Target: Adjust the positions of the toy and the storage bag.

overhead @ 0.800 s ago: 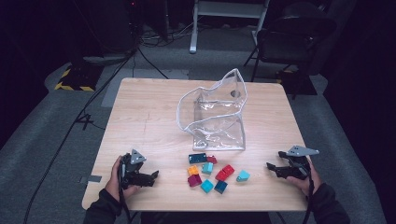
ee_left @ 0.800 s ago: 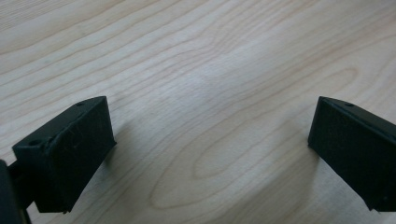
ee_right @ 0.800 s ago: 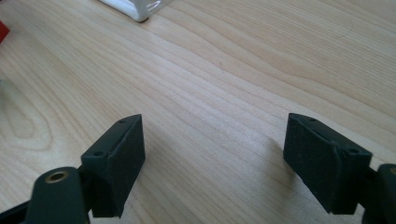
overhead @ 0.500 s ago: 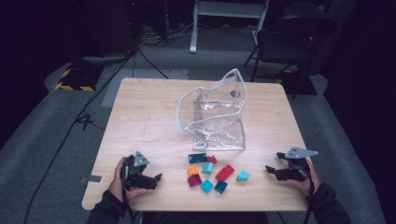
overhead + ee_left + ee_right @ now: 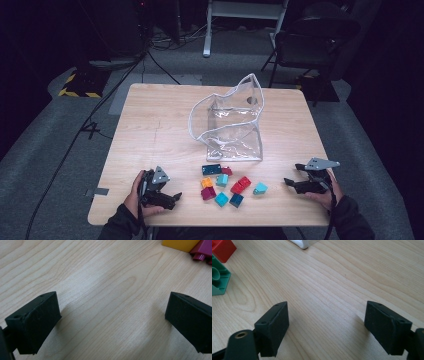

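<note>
Overhead, a pale wooden table [image 5: 150,130] stood on grey carpet in a dark room, a chair [image 5: 312,42] behind it. Mid-table sat a crumpled clear bag [image 5: 230,125], open at the top. Small blocks [image 5: 227,184], red, teal, orange and magenta, lay scattered just in front of it. Near the front edge, the left gripper [image 5: 167,197] and right gripper [image 5: 295,184] rested either side, jaws spread wide, empty.

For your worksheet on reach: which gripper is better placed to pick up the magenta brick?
Probably left. The open left gripper sits nearer the magenta brick than the right gripper, with bare table between.
</note>
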Available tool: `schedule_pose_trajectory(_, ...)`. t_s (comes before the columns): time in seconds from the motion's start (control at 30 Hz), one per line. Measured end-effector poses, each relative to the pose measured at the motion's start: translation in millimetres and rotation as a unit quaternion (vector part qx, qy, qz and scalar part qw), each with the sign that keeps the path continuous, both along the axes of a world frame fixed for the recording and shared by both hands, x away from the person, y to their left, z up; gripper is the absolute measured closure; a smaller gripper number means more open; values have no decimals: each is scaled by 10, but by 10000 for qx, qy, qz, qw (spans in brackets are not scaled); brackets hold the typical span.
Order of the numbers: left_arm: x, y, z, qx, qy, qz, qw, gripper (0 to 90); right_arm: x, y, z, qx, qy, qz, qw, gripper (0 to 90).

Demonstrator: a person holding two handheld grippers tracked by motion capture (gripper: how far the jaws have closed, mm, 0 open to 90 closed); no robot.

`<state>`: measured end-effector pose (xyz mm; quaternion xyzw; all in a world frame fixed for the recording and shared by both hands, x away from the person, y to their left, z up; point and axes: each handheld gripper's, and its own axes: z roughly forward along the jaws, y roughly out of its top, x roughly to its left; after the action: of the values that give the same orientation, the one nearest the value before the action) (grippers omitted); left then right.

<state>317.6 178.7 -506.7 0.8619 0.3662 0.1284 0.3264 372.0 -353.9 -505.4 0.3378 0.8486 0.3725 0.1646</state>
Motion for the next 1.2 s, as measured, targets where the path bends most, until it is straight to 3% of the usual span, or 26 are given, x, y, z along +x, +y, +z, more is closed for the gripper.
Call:
schedule_pose_trajectory(0.17,-12,-68,0,5,-4,-65,10000,0,-38,16,8,-102,-190,50,9998,233)
schedule_pose_trajectory(0.3,-32,-124,-2,-21,2,-155,9999,1,-59,46,15,-94,-146,140,9998,234)
schedule_pose_trajectory(0.37,-41,-143,0,3,-6,-207,9998,1,-65,78,23,-51,-138,199,9997,235)
schedule_pose_trajectory(0.4,-44,-150,1,9,-2,-250,9997,1,-68,127,56,137,-93,320,9994,240)
schedule_pose_trajectory(0.5,-43,-158,0,8,-2,-301,9995,0,-83,201,89,129,-136,415,9990,240)
schedule_pose_trajectory(0.57,-52,-186,1,2,6,-334,9994,0,-110,305,115,11,-183,576,9982,242)
schedule_pose_trajectory(0.7,-67,-283,2,23,-5,-447,9990,1,-165,476,90,159,-128,833,9963,252)
schedule_pose_trajectory(0.83,-59,-373,2,5,4,-502,9987,0,-233,578,55,119,-89,1088,9939,256)
schedule_pose_trajectory(1.2,-88,-579,3,21,6,-681,9977,1,-388,614,144,298,-149,1374,9900,259)
